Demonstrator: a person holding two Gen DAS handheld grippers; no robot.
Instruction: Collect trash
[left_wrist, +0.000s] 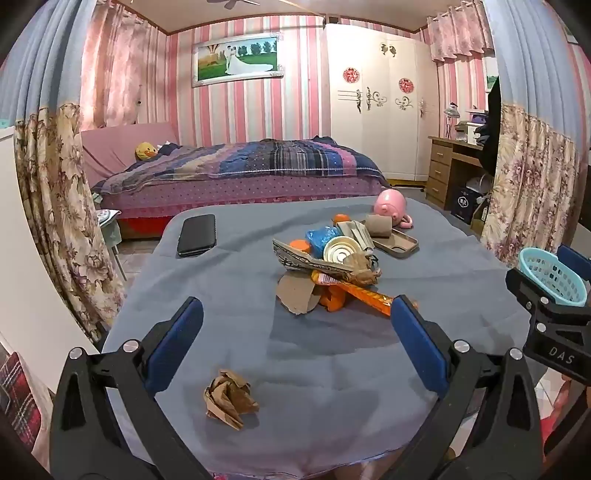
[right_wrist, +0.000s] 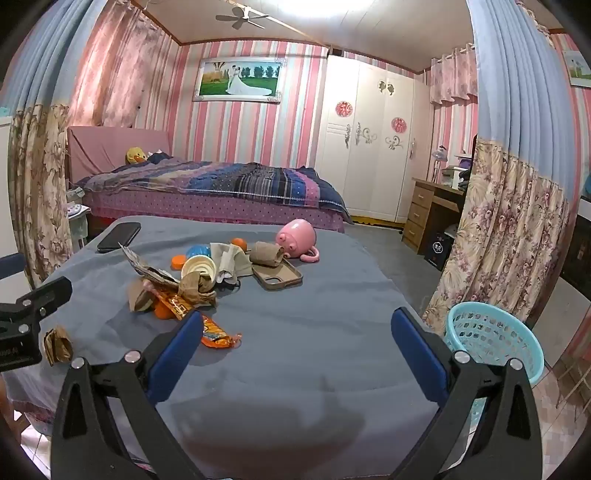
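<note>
On the gray table cloth (left_wrist: 229, 295), a crumpled paper ball (left_wrist: 229, 398) lies just under the wide-open, empty left gripper (left_wrist: 295, 343), nearer than the wide-open, empty right gripper (right_wrist: 295, 350).

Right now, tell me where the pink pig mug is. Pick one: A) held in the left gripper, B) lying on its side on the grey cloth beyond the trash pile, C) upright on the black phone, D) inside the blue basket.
B: the pink pig mug lies tipped over on the grey cloth, behind the trash pile, while the left gripper is open and empty.
</note>
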